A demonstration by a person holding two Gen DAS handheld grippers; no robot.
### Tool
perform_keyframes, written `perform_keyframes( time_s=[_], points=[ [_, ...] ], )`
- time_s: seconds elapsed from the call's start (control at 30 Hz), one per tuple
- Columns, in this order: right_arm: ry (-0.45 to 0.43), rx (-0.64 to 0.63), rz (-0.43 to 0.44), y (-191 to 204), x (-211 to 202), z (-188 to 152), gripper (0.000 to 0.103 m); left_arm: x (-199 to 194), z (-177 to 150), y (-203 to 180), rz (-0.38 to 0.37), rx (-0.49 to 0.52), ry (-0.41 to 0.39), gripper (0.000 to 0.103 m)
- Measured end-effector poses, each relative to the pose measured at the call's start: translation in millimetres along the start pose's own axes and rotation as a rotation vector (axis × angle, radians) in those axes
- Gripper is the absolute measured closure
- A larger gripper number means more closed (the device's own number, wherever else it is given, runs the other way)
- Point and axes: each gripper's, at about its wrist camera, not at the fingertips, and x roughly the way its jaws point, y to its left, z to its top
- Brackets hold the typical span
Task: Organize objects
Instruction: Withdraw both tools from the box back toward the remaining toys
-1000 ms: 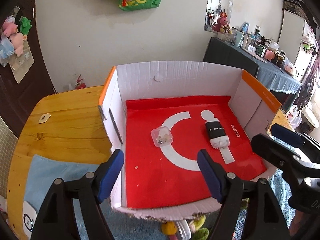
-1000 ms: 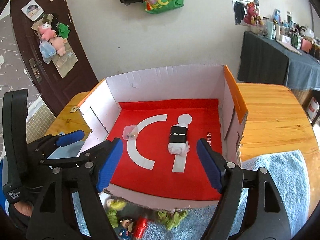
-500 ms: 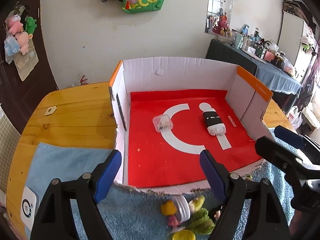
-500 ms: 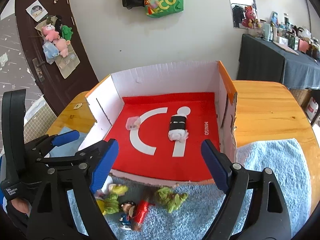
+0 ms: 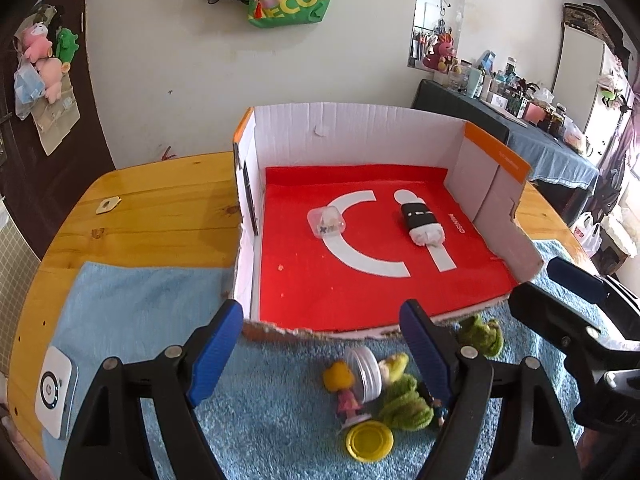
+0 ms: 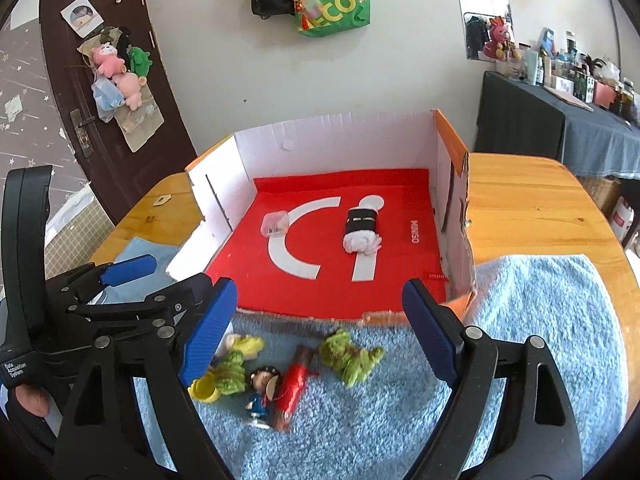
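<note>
My left gripper (image 5: 322, 354) fingers apart, nothing between. My right gripper (image 6: 316, 328) fingers wide apart, empty. Toy pile (image 6: 280, 368) on blue towel (image 6: 540, 340) just below and between right fingers; yellow lid (image 5: 369, 440) beneath left fingertips. Cardboard box (image 5: 360, 132) beyond both finger pairs; small clear case (image 5: 326, 221) and rolled sock (image 5: 422, 224) lie apart on its red floor.

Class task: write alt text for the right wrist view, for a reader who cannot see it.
An open right tool hangs over small toys on a blue towel, before a cardboard box with a red floor. Inside lie a clear case and a rolled sock.
</note>
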Motion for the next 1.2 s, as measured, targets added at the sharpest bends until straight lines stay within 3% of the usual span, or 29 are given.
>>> perform_keyframes(
  time_s=[1.2],
  points=[
    [0.045,0.008,-0.033,-0.1,-15.0,-55.4,0.019,-3.6,-64.1,-7.3,-0.047,-0.001,0.065,0.021]
  ],
)
